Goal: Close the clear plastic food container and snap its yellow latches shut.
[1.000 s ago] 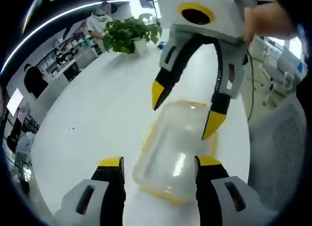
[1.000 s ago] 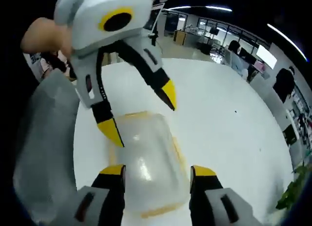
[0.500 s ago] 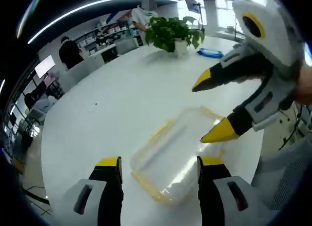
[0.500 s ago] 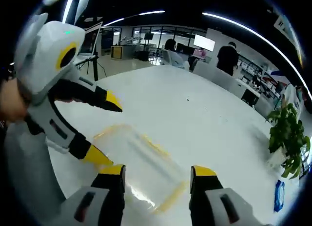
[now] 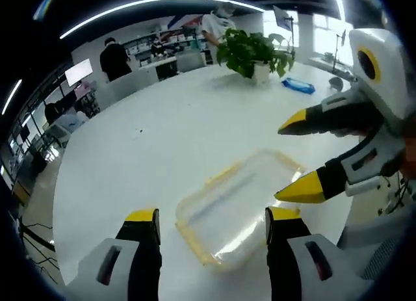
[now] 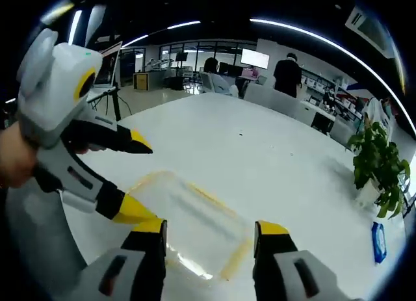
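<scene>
A clear plastic food container [image 5: 235, 207] with yellow edges and latches lies flat on the white table [image 5: 149, 138], its lid resting on it. My left gripper [image 5: 213, 216] is open, its jaws standing either side of the container's near end without touching it. My right gripper [image 5: 296, 156] comes in from the right, open, its yellow tips above the container's far right corner. In the right gripper view the container [image 6: 188, 213] lies just ahead of my open right gripper [image 6: 209, 228]. The left gripper [image 6: 138, 179] hangs open over its left edge, held by a hand [image 6: 13, 159].
A potted plant [image 5: 253, 51] and a blue object [image 5: 298, 85] stand at the table's far end; the plant [image 6: 377, 164] and blue object [image 6: 379, 241] are at the right in the other view. Several people, desks and screens lie beyond the table. A grey chair back [image 5: 380, 275] is close by.
Both views have swung round, so the hands have moved: the grippers faced each other over the container, now each stands off to a side. The container has stayed in place.
</scene>
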A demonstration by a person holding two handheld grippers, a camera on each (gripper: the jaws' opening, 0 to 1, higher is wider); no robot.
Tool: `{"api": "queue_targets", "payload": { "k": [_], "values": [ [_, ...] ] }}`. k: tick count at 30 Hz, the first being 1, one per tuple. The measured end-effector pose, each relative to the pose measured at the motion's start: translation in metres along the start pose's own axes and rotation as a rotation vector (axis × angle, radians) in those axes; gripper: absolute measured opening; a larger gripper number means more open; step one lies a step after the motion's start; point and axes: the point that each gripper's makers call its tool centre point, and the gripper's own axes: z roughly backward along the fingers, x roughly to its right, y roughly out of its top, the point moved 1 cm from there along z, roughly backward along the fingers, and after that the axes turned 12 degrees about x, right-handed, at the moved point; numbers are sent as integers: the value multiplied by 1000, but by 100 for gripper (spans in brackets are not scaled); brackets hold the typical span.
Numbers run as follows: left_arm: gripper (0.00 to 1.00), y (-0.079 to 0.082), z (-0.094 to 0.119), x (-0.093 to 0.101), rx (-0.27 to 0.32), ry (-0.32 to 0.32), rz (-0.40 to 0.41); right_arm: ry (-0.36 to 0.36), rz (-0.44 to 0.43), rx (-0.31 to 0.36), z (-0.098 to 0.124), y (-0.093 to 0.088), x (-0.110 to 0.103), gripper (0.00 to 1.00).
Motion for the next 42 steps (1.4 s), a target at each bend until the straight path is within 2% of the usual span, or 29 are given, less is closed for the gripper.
{"api": "queue_targets", "payload": {
  "k": [3, 7, 11, 12, 14, 15, 18, 19, 20, 21, 27, 30, 34, 35, 36, 38, 42],
  "values": [
    [63, 1, 0, -2, 32, 9, 91, -1, -98, 32, -1, 0, 1, 52],
    [64, -2, -2, -4, 54, 11, 161, -23, -205, 69, -2, 0, 8, 54],
    [65, -5, -1, -5, 92, 27, 295, -31, -355, 86, -2, -8, 11, 53],
    [65, -7, -1, -6, 104, 29, 336, -28, -416, 87, -1, -11, 10, 54],
    [65, -14, 0, -7, 99, 37, 430, -23, -452, 104, 0, -14, 12, 55],
    [66, -14, 1, -8, 115, 42, 488, -26, -481, 106, 1, -16, 12, 55],
    [63, -19, 1, -14, 142, 66, 712, -52, -567, 113, 2, -22, 18, 54],
    [62, -20, 1, -18, 155, 81, 742, -41, -562, 104, 1, -25, 18, 53],
    [62, -22, 2, -20, 156, 80, 751, -43, -553, 100, 1, -26, 17, 53],
    [61, -24, 2, -23, 146, 82, 719, -43, -524, 88, 0, -28, 16, 53],
    [58, -20, 0, -19, 132, 70, 701, -36, -522, 86, -3, -27, 15, 53],
    [50, -29, -3, -13, 67, 56, 619, -17, -478, 46, -8, -34, 11, 51],
    [44, -31, -3, -11, 59, 54, 626, -23, -414, 13, -8, -39, 11, 49],
    [41, -34, -2, -13, 40, 69, 613, -30, -357, -20, -8, -44, 12, 48],
    [35, -37, -1, -15, 22, 84, 605, -25, -337, 11, -11, -38, 10, 48],
    [27, -42, 0, -21, 11, 118, 587, -28, -336, -9, -9, -41, 11, 49],
    [28, -40, -1, -18, 18, 102, 585, -31, -340, -9, -11, -41, 10, 48]
  ]
}}
